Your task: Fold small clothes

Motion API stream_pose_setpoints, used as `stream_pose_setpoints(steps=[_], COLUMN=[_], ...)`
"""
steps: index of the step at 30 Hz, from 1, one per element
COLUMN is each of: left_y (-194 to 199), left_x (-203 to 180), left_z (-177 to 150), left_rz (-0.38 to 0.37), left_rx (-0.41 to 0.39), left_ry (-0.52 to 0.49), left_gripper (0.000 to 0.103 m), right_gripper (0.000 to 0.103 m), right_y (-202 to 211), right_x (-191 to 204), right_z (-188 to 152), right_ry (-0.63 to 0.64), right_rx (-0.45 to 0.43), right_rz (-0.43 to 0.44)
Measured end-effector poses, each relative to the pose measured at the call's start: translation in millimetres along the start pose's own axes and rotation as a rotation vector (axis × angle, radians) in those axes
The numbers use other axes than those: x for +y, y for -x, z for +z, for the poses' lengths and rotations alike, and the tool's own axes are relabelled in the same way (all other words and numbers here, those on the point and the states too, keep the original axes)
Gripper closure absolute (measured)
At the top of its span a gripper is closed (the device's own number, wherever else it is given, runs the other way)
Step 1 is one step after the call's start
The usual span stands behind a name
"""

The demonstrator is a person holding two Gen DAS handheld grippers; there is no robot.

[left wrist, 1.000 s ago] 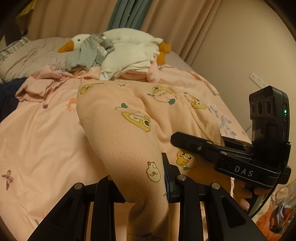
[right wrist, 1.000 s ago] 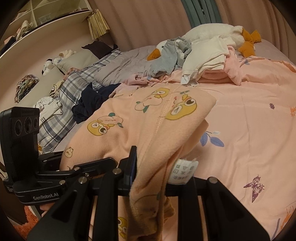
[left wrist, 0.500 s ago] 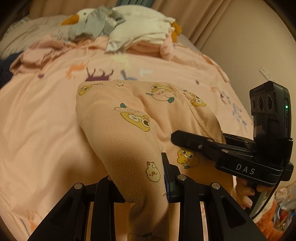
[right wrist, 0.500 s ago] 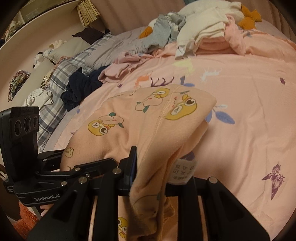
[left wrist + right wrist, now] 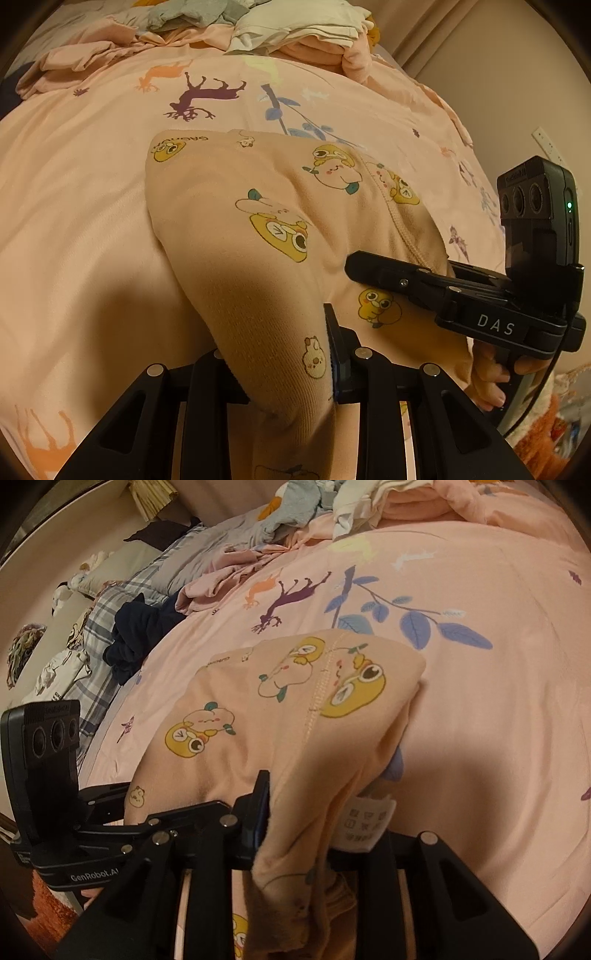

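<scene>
Bed (image 5: 74, 221) with the pink printed sheet is the work surface; one garment in hand, more waiting. Unfolded pile (image 5: 295, 26) sits at the far end of the bed, with a dark piece (image 5: 144, 635) off near the plaid bedding, none of it touched as far as I can see, so most of the task looks left. Current item: peach cartoon-print garment (image 5: 266, 229), doubled over, far fold edge at or just above the sheet mid-bed, near edge held up between both tools. Left gripper (image 5: 291, 373) is clamped on the near left edge, cloth bunched between the jaws. Right gripper (image 5: 295, 834) has the near right edge the same way, care label (image 5: 364, 823) hanging beside it; its jaws are easing apart, cloth between them. My read: fold made, lay-down underway, release and smoothing not yet done.
</scene>
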State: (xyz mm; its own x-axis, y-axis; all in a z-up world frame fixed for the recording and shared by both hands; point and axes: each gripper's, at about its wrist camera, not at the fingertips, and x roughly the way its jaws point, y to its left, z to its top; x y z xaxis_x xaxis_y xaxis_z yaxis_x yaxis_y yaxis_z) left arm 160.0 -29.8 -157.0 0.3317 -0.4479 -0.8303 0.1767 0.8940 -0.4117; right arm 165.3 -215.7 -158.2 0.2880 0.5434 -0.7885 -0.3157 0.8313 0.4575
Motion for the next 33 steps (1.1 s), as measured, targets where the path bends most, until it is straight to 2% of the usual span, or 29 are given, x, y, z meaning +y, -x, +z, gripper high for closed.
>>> stream_pose_setpoints(steps=[9, 11, 13, 15, 17, 21, 23, 25, 28, 30, 33], left_y=[-1.6, 0.5, 5.5, 19.7, 37.7, 76.3, 87.8, 89.3, 74.4, 56.3, 39.3], left_x=[7.7, 11.6, 15.4, 17.8, 16.0, -3.6, -15.2, -21.5, -31.4, -29.9, -22.1], left_z=[0.5, 0.0, 1.7, 2.6, 2.0, -3.7, -6.7, -7.8, -7.4, -8.3, -12.9], left_rz=[-0.04, -0.063, -0.049, -0.004, 0.035, 0.146, 0.134, 0.113, 0.117, 0.124, 0.136], left_rx=[0.004, -0.001, 0.019, 0.019, -0.027, -0.195, -0.253, -0.275, -0.236, -0.187, -0.131], left_ry=[0.036, 0.049, 0.084, 0.122, 0.121, 0.033, -0.001, -0.024, -0.073, -0.071, -0.046], left_gripper=[0.071, 0.07, 0.063, 0.062, 0.062, 0.062, 0.062, 0.062, 0.068, 0.069, 0.069], right_gripper=[0.076, 0.073, 0.07, 0.067, 0.066, 0.066, 0.066, 0.071, 0.088, 0.092, 0.093], right_y=[-2.8, -2.5, 0.1, 6.7, 21.0, 53.4, 70.2, 80.2, 80.7, 71.3, 54.1], right_x=[0.1, -1.1, -2.9, -4.8, -5.2, -1.3, 2.6, 8.9, 23.9, 32.2, 29.6], right_z=[-0.3, 0.1, 1.2, 1.8, 1.9, -0.2, -0.6, -1.0, -2.7, -6.8, -12.4], right_ry=[-0.006, -0.011, -0.026, -0.053, -0.069, -0.055, -0.041, -0.02, 0.04, 0.078, 0.095], right_rx=[0.001, 0.004, 0.01, 0.021, 0.008, -0.057, -0.094, -0.124, -0.126, -0.094, -0.047], right_rz=[-0.012, -0.008, -0.005, -0.008, -0.019, -0.061, -0.058, -0.046, -0.02, -0.009, -0.063])
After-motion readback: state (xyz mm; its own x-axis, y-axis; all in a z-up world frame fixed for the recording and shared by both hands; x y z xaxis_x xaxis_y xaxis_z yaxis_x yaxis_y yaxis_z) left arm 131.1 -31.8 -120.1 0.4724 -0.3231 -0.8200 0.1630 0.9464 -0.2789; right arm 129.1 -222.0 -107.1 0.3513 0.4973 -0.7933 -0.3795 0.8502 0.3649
